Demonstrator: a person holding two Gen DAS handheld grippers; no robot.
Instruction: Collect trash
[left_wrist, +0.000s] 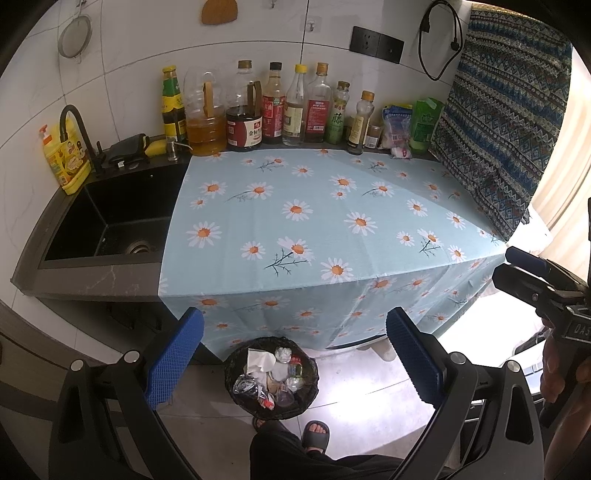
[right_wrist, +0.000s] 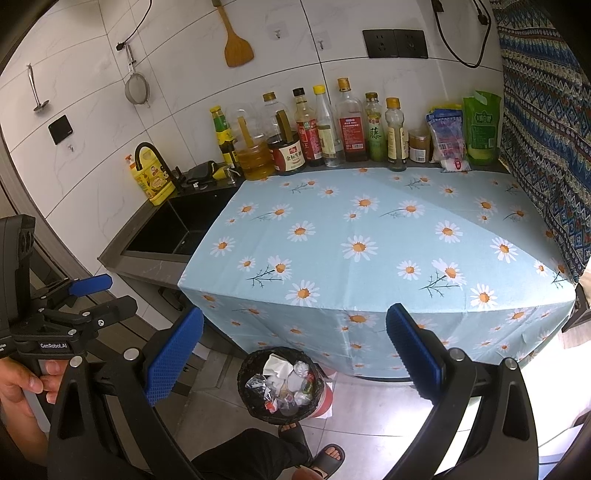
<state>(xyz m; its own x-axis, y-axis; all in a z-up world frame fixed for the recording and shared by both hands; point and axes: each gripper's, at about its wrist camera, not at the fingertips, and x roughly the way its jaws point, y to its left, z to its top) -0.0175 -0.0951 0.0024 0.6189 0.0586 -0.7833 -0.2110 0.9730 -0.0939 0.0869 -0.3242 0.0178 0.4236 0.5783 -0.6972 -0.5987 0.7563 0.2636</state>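
Both tools were held above the floor in front of the counter (left_wrist: 332, 221), fingers pointing toward the wall. The left tool (left_wrist: 295, 356) stood wide open, nothing between its blue pads (left_wrist: 173, 354). The right tool (right_wrist: 295, 354) was likewise spread wide and held nothing; in the left view it appeared at the right edge (left_wrist: 517, 269), gripped by a hand (left_wrist: 561, 373).

The trash bin (left_wrist: 271, 376) – lined with a black bag – stood on the floor tiles just before the counter's front edge, near the person's sandalled foot (left_wrist: 316, 437). Inside lay the trash: crumpled white tissue (left_wrist: 260, 362), clear plastic wrappers and small bottles, some with red parts. From the right view the bin (right_wrist: 284, 384) showed the same contents, filled near its rim.

The daisy-print cloth (right_wrist: 369, 240) covered the counter top and hung down its front; no loose item was seen on it. A row of condiment bottles (left_wrist: 273, 107) and packets (left_wrist: 424, 125) lined the back wall. The black sink (left_wrist: 110, 221) sat to the left, with a yellow detergent bottle (left_wrist: 64, 158) beside its tap.
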